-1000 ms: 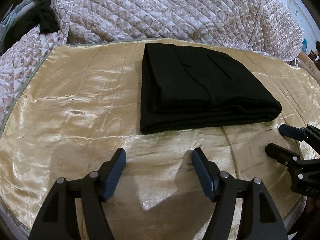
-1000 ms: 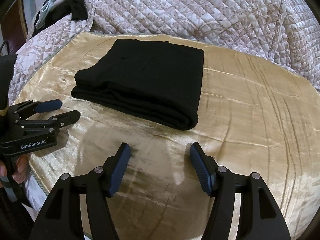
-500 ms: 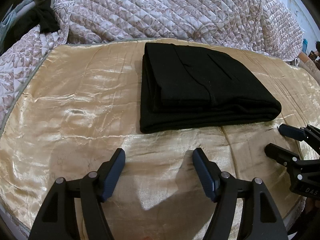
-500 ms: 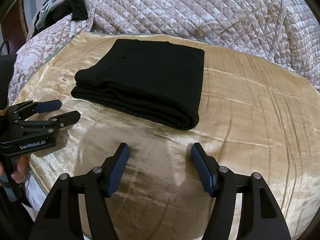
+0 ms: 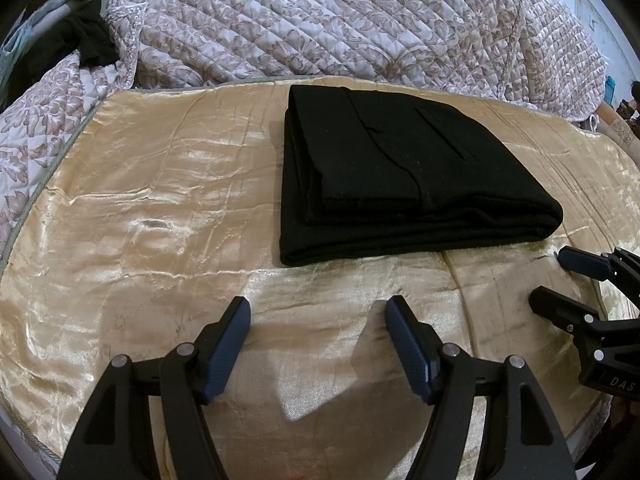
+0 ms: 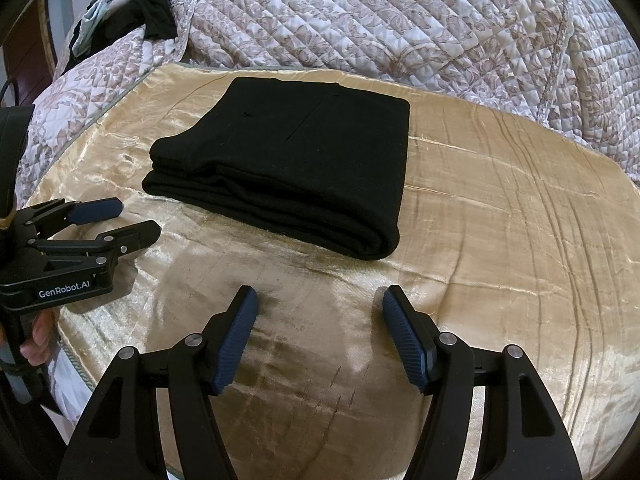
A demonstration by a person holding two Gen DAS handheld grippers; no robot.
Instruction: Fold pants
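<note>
The black pants (image 5: 404, 176) lie folded in a neat rectangular stack on the gold satin bedcover (image 5: 160, 208); they also show in the right wrist view (image 6: 292, 168). My left gripper (image 5: 318, 312) is open and empty, hovering over the cover just short of the stack's near edge. My right gripper (image 6: 318, 300) is open and empty, also short of the stack. Each gripper shows in the other's view: the right one at the right edge (image 5: 560, 280), the left one at the left edge (image 6: 120, 220).
A quilted floral blanket (image 5: 340, 24) is bunched up behind the gold cover. Dark and pale clothes (image 6: 132, 12) lie at the far left corner. The bed's edge runs just below the grippers. Bare gold cover (image 6: 520, 220) lies right of the stack.
Both grippers have drawn back very slightly from the folded pants. The pants have not moved.
</note>
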